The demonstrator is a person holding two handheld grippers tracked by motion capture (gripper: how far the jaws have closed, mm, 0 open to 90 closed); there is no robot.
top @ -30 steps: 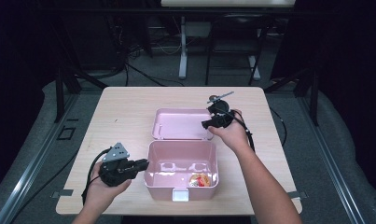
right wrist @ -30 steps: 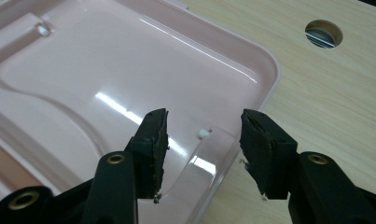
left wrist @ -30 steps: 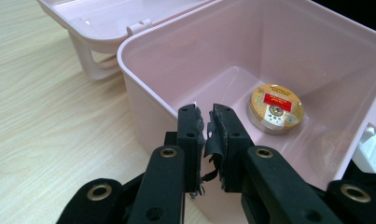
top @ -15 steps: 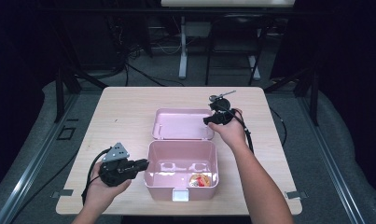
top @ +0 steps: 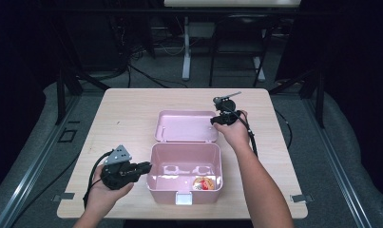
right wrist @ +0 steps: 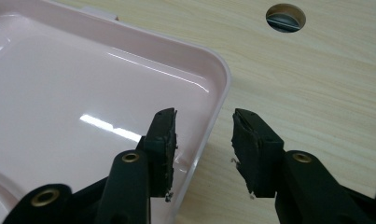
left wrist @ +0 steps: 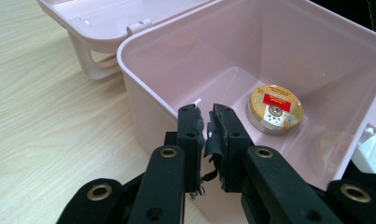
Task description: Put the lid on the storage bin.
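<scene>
An open pink box (top: 154, 166) stands near the table's front edge, its lid (top: 186, 126) laid back flat behind it. A round gold tin (top: 204, 183) with a red label lies on the box floor at the right. My left gripper (top: 144, 167) is shut and empty, its tips against the outside of the box's left wall (left wrist: 143, 88), with the tin (left wrist: 274, 108) beyond them. My right gripper (top: 216, 119) is open at the lid's right edge. Its jaws straddle the lid's rim (right wrist: 213, 112), one over the lid's inside, one over the table.
The wooden table (top: 122, 114) has a round cable hole (right wrist: 285, 17) beyond the lid. A white latch (top: 182, 199) sits on the box's front wall. Cables trail from both grippers. Dark floor, stands and cables surround the table.
The right hand has shifted slightly at the lid's right edge. The left gripper and the box have not moved.
</scene>
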